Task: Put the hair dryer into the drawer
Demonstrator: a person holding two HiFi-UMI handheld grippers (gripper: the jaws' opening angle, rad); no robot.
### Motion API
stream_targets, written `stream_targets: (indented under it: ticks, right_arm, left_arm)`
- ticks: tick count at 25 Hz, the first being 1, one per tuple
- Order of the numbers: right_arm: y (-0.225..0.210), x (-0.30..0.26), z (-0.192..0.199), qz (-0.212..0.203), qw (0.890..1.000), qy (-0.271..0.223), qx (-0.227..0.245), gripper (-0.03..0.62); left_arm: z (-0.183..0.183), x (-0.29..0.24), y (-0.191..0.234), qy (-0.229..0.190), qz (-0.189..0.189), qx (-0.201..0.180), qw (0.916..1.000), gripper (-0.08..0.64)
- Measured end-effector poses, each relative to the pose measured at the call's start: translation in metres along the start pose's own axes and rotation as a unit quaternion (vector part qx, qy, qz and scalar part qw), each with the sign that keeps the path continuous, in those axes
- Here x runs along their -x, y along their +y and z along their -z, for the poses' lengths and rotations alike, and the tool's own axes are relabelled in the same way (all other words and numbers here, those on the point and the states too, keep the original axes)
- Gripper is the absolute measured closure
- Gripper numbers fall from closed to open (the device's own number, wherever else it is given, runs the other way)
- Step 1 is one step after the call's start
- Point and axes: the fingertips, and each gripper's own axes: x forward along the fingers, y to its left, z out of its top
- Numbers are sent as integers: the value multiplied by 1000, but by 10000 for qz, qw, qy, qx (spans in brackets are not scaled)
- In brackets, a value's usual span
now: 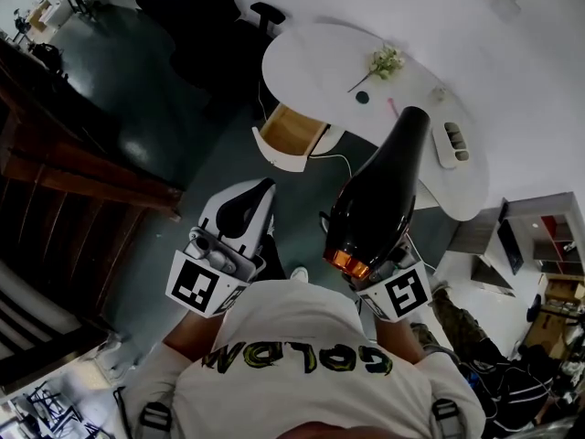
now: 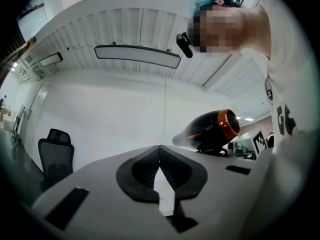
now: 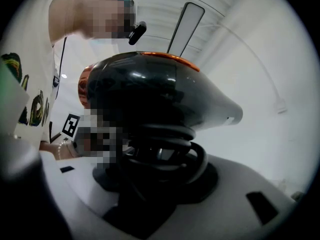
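The hair dryer (image 1: pixel 379 190) is up in the air, its nozzle pointing toward the round white worktop (image 1: pixel 311 58). It is well apart from the open drawer (image 1: pixel 291 128) below the worktop's edge. To do this step well, keep a firm grip on the handle and bring the dryer over the drawer's mouth. Then lower it lengthwise so the nozzle clears the front. The right hand-held gripper (image 3: pixel 160 159) stands wide, clamped around the handle and its coiled cord (image 3: pixel 167 134). The left hand-held gripper (image 2: pixel 160 156) is empty, its jaws pressed together at the tips.
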Motion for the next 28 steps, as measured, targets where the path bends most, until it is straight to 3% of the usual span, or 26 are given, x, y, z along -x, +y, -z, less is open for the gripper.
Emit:
stream_targets:
  ticks: [17,28]
  right_arm:
    - [-89,-193,6,192,9998,52,-75,351]
    - [-118,-237,10,360,9993,94,46,351]
  left_arm:
    - [3,-105,185,84,326,132,9993,551]
    - [10,-142,227,77,551,213,9982,549]
